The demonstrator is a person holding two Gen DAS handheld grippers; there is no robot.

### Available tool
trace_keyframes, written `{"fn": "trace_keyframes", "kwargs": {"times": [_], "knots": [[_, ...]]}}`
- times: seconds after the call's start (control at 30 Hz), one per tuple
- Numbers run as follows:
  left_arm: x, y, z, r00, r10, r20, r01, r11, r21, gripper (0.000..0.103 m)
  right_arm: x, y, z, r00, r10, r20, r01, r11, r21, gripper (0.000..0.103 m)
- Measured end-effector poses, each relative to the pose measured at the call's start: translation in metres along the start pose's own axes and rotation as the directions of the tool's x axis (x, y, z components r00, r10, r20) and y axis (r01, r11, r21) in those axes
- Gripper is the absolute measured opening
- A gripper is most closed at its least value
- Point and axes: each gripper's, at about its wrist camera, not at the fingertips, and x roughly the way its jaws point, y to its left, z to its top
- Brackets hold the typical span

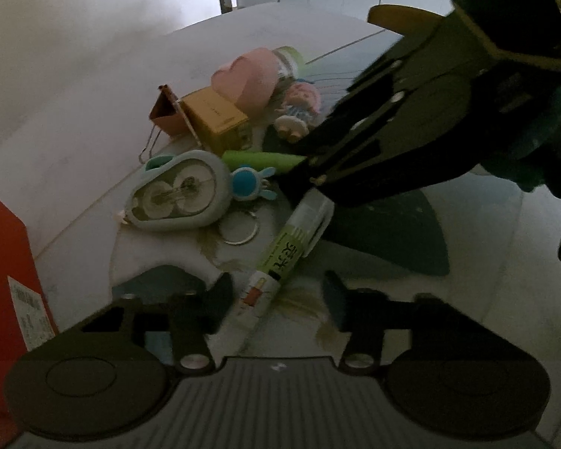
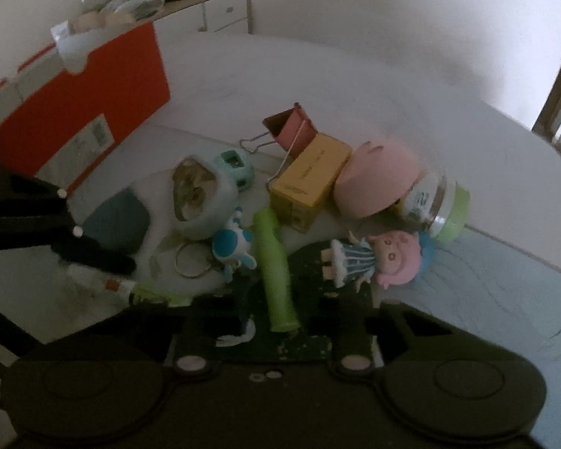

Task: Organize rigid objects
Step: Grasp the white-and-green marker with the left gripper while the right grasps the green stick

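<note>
A white and green marker pen (image 1: 280, 258) lies on the patterned mat (image 1: 161, 247) between the fingers of my left gripper (image 1: 275, 293). It sits nearer the left finger, and bare mat shows beside the right one, so the jaws stand open. My right gripper (image 2: 284, 299) reaches in from the upper right of the left wrist view, its tip (image 1: 303, 172) on the end of a green tube (image 2: 275, 262). Both its fingers hug that tube. The pen (image 2: 146, 292) runs under the left gripper (image 2: 127, 263) in the right wrist view.
Crowded behind the tube are a teal tape dispenser (image 2: 198, 198), a blue bunny keychain (image 2: 232, 243), a yellow box (image 2: 310, 176), a binder clip (image 2: 291, 127), a pink heart case (image 2: 377, 179), a doll (image 2: 385, 254) and a green-lidded jar (image 2: 437, 205). A red box (image 2: 86, 101) stands at the left.
</note>
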Motion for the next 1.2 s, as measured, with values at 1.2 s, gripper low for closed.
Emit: {"fn": "trace_keyframes", "kwargs": {"times": [1.2], "knots": [[0.001,-0.025,0.007,0.996,0.092,-0.015,-0.092,0.969,-0.227,0.018,-0.089,0.005,-0.079,1.000,-0.006,0.003,0.005,0.979,0.206,0.015]]}}
